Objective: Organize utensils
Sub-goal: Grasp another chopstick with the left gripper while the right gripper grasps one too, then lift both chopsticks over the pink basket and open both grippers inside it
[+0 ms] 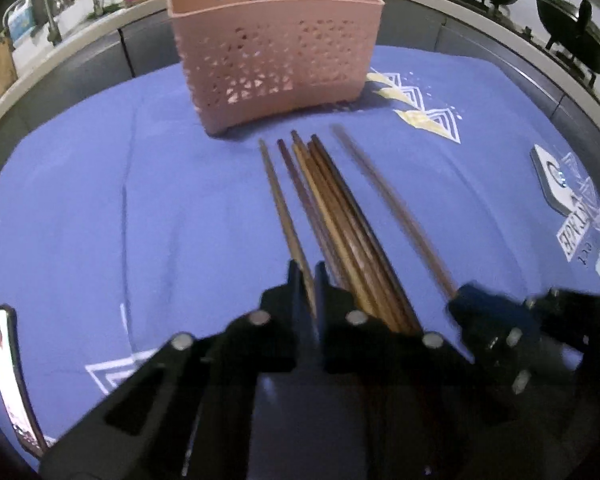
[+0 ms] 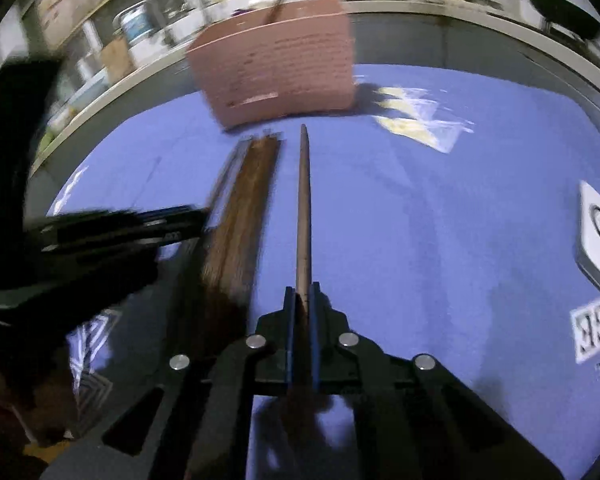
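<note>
A blue cloth [image 1: 100, 200] covers the worktop, giving the sticks a soft, plain bed. At top centre of the left view stands the pink basket [image 1: 276, 60], open upward and already holding a couple of sticks, so it is likely where the rest belong. Just below it, mid-frame, the chopsticks [image 1: 340, 220] lie side by side, tips toward the basket, thick ends toward the tongs for easy picking. The left tongs [image 1: 308, 280], bottom centre, are closed on the leftmost chopstick [image 1: 280, 200], slightly apart from the bundle. In the right view the right tongs [image 2: 302, 300], bottom centre, are closed on a single stick [image 2: 304, 200], well clear of the bundle at its left, pointing straight up-frame at the basket.
</note>
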Demonstrator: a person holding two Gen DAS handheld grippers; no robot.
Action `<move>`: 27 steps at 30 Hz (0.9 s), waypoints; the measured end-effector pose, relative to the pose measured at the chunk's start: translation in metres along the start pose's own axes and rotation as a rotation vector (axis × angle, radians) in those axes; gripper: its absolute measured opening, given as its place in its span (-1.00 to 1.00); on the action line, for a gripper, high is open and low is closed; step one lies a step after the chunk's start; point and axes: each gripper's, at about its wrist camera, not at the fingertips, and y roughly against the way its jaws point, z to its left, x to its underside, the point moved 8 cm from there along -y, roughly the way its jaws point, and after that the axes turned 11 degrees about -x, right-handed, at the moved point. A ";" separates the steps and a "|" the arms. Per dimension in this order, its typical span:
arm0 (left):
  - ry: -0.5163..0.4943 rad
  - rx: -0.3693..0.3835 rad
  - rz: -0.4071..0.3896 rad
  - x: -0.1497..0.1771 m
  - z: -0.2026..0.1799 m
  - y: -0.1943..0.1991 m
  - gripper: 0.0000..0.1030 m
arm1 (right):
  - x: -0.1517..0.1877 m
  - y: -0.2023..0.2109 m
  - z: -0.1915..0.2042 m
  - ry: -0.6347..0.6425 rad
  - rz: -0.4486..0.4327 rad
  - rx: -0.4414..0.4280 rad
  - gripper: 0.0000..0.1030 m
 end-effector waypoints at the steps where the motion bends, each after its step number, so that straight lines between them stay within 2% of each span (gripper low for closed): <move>1: 0.003 0.006 0.004 0.004 0.007 0.003 -0.93 | 0.001 0.002 -0.003 -0.007 0.003 -0.002 -0.87; 7: 0.035 0.099 0.056 0.028 0.040 0.013 -0.94 | 0.013 0.012 -0.007 -0.026 0.032 -0.043 -0.86; 9: 0.047 0.099 0.076 0.027 0.043 0.008 -0.71 | 0.006 0.007 -0.010 -0.045 0.035 -0.059 -0.85; 10: 0.049 0.082 0.084 0.024 0.044 0.003 -0.50 | 0.000 0.004 -0.012 -0.059 0.037 -0.068 -0.85; 13: 0.022 0.034 0.070 0.008 0.045 -0.006 -0.49 | -0.026 -0.010 -0.015 -0.059 0.056 -0.085 -0.84; 19: -0.081 -0.038 0.022 -0.027 0.029 -0.030 -0.49 | -0.083 -0.052 -0.020 -0.037 0.109 -0.079 -0.84; 22: -0.093 -0.009 0.010 -0.042 0.026 -0.037 -0.90 | -0.104 -0.069 -0.022 -0.041 0.130 -0.098 -0.84; 25: -0.092 0.009 0.024 -0.049 0.028 -0.037 -0.92 | -0.113 -0.073 -0.023 -0.068 0.150 -0.123 -0.91; 27: -0.073 0.045 -0.035 -0.057 0.035 -0.016 -0.92 | -0.119 -0.060 -0.016 -0.061 0.113 -0.158 -0.91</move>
